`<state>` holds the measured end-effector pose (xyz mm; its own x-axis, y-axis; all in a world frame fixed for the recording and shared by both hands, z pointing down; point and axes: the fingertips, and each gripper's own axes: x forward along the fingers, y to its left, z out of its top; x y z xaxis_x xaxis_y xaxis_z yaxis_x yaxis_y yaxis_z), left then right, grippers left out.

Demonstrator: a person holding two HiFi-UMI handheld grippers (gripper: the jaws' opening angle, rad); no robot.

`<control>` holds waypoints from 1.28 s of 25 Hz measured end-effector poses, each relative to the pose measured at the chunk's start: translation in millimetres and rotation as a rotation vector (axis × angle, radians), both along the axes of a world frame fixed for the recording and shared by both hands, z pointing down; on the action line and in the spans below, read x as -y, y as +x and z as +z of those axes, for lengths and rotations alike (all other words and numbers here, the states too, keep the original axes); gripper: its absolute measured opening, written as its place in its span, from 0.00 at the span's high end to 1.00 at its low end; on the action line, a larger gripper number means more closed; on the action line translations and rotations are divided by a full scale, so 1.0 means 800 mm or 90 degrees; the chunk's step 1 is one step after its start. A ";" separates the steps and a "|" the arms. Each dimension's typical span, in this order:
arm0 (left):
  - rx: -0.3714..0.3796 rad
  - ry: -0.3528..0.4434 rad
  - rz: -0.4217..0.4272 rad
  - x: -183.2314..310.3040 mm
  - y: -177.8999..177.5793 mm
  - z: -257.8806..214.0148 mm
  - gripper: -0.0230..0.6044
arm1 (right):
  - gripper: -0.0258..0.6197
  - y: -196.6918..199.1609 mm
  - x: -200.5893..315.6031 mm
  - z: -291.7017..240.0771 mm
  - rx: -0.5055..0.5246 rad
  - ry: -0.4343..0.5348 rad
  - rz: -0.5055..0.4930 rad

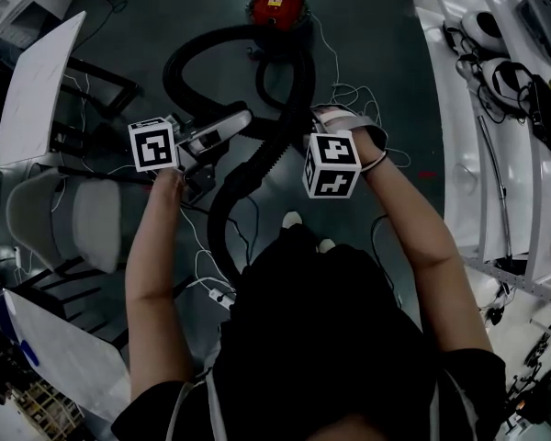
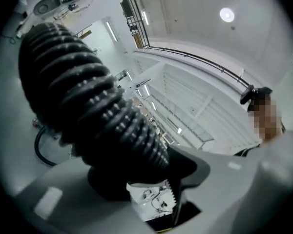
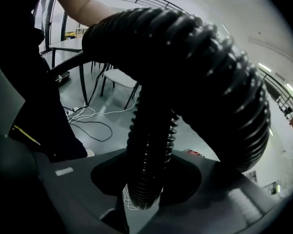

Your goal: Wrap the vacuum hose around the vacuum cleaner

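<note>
A ribbed, black, flexible vacuum hose curves in loops. The left gripper clamps one ridged stretch between smooth grey jaws, and the right gripper grasps another. A rounded red vacuum cleaner sits well beyond both.

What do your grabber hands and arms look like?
The left gripper and right gripper are light grey plastic, each carrying a white cube with black square markers. Their jaws are wide and grey. The person wears a black short-sleeved top.
</note>
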<state>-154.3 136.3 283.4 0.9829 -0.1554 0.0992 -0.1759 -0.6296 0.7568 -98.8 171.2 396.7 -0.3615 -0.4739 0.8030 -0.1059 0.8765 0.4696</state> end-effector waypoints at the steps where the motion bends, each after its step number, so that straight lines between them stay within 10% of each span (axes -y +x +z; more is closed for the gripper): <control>1: 0.011 0.013 0.004 -0.001 0.000 0.002 0.59 | 0.73 0.000 0.000 0.002 0.003 -0.007 0.002; 10: 0.190 0.205 0.097 -0.031 -0.012 0.040 0.42 | 0.73 -0.009 0.004 0.002 0.011 -0.018 0.005; 16: 0.215 0.225 0.050 -0.038 -0.049 0.026 0.41 | 0.73 -0.009 0.007 0.001 0.014 -0.026 0.012; 21: 0.314 0.353 0.057 -0.067 -0.079 -0.004 0.41 | 0.73 -0.004 0.010 0.006 0.007 -0.029 0.018; 28: 0.487 0.605 0.094 -0.088 -0.022 -0.024 0.21 | 0.73 -0.004 0.009 0.013 0.004 -0.032 0.023; 32: 0.515 0.624 0.183 -0.085 0.016 -0.011 0.16 | 0.73 -0.007 0.010 0.008 0.000 -0.030 0.021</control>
<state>-141.3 204.4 274.3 0.7081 -0.2960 0.6411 -0.1302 -0.9470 -0.2935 -104.7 163.4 403.5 -0.3459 -0.4479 0.8245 -0.1356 0.8934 0.4284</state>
